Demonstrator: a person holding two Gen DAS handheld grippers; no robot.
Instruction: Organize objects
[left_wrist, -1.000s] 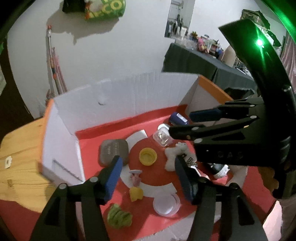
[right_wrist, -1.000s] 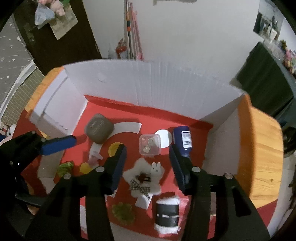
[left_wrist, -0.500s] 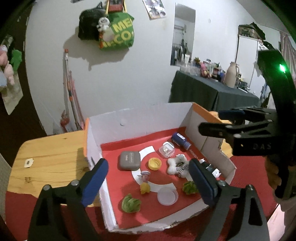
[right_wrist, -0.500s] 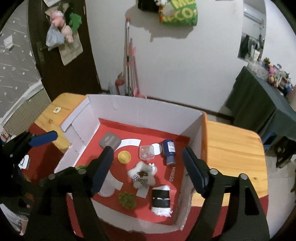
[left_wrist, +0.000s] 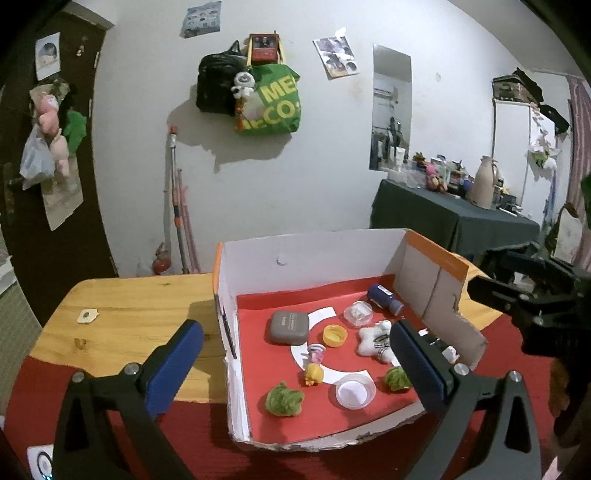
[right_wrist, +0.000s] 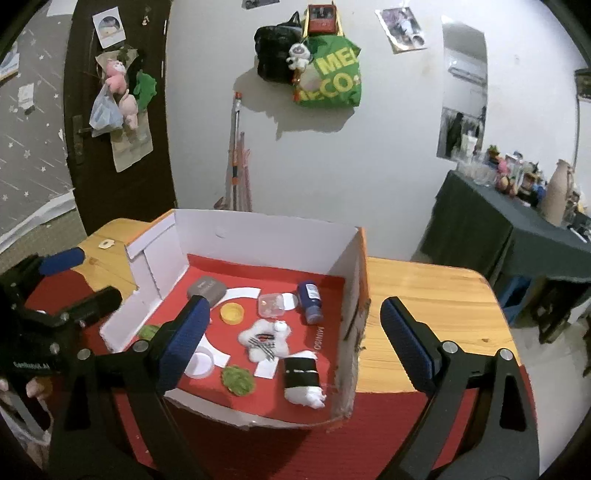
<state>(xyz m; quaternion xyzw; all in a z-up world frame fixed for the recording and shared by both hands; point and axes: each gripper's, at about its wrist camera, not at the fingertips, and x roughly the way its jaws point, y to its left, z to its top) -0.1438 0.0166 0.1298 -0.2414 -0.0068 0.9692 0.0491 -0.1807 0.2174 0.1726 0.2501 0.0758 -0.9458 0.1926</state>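
Both tongs, left tongs (left_wrist: 291, 363) and right tongs (right_wrist: 299, 334), have just been opening, nothing between them; small items lie gathered inside the white cardboard box (left_wrist: 314, 254) on the wooden worktop (left_wrist: 140, 306).

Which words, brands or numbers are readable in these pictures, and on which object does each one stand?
"ME" above "CO:": green bag on the wall; its other letters are hidden.
"MINISO": red box floor, beside the blue bottle.
Blue bottle label, grey case print, wall photos: too small to read.
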